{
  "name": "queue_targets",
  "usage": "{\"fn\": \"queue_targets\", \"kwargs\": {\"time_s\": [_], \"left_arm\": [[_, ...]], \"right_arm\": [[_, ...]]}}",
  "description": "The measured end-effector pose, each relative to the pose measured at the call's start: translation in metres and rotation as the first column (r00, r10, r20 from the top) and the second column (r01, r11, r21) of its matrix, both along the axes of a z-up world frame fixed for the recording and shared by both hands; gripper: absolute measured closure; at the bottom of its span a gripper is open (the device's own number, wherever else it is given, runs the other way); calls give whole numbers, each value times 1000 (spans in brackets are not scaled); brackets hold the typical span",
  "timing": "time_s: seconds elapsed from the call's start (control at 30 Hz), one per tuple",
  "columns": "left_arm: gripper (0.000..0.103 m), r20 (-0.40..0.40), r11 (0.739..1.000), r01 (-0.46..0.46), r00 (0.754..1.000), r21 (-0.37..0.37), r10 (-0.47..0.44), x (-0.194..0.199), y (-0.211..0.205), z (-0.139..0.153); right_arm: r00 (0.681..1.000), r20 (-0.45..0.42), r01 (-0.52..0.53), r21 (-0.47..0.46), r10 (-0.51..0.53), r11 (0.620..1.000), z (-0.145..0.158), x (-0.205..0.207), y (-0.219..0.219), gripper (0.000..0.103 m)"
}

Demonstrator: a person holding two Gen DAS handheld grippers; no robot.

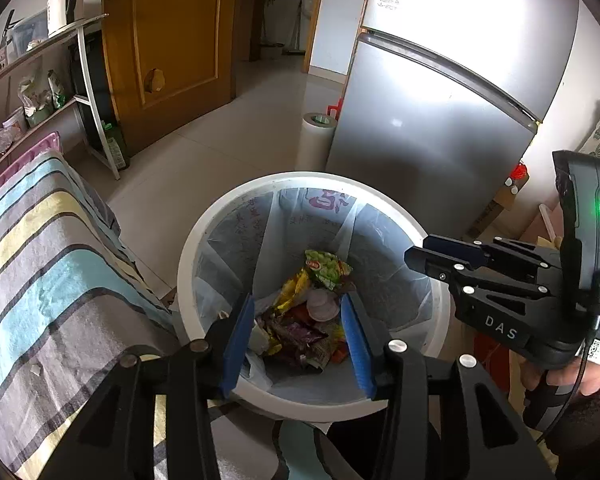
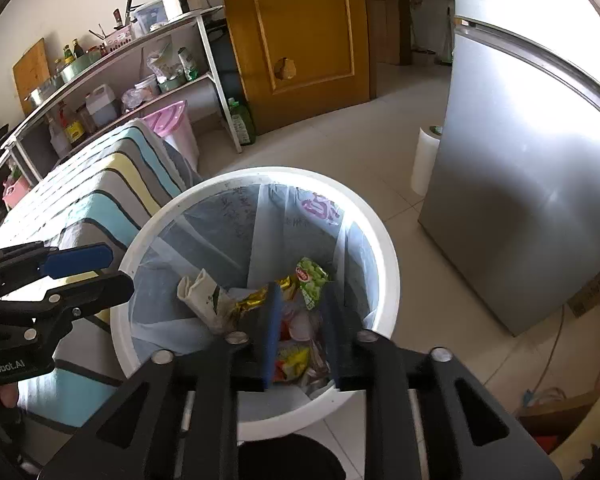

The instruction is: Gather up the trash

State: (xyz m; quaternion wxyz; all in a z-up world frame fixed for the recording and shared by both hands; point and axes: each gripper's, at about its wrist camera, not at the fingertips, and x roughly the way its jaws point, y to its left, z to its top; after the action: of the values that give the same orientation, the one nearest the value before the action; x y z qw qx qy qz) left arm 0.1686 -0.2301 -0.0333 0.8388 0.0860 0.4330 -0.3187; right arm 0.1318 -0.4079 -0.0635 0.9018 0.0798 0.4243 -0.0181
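Above the one white bin, two grippers hang: the left gripper and the right gripper, both with jaws spread and holding nothing. Down inside the bin lies the trash (many wrappers, one green packet).

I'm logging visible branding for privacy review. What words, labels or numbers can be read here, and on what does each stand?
"DAS": white letters on the body of the right claw, seen from the left wrist view.
"enRobot.AI": cut off at the frame edge, on the body of the left claw.
Purple and grey print on the bin liner: blurred, unreadable.
Logo on the fridge: too small.
Red label on the green wrapper: unreadable.
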Motion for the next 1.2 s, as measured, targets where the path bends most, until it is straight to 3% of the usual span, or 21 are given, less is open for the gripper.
{"fn": "queue_targets", "kwargs": {"time_s": [0.27,0.43,0.67,0.8,0.93,1.2], "left_arm": [[41,47,1000,-27,999,5,27,-9,8,8],[34,102,997,-70,992,8,69,-22,21,19],[32,173,991,-128,976,-32,131,-49,43,35],[30,186,986,-156,969,-61,164,-65,56,42],[29,204,983,-154,964,-98,171,-87,68,48],[28,275,979,-193,939,-70,204,-121,84,52]], "right_arm": [[998,37,47,27,-48,999,10,-16,1,65],[995,84,58,32,-61,998,22,-37,14,64],[977,153,143,31,-146,989,41,-74,30,63],[971,192,139,31,-143,990,52,-99,43,63],[961,223,175,-40,-162,984,63,-122,63,63],[935,276,249,-67,-222,966,76,-160,92,63]]}}
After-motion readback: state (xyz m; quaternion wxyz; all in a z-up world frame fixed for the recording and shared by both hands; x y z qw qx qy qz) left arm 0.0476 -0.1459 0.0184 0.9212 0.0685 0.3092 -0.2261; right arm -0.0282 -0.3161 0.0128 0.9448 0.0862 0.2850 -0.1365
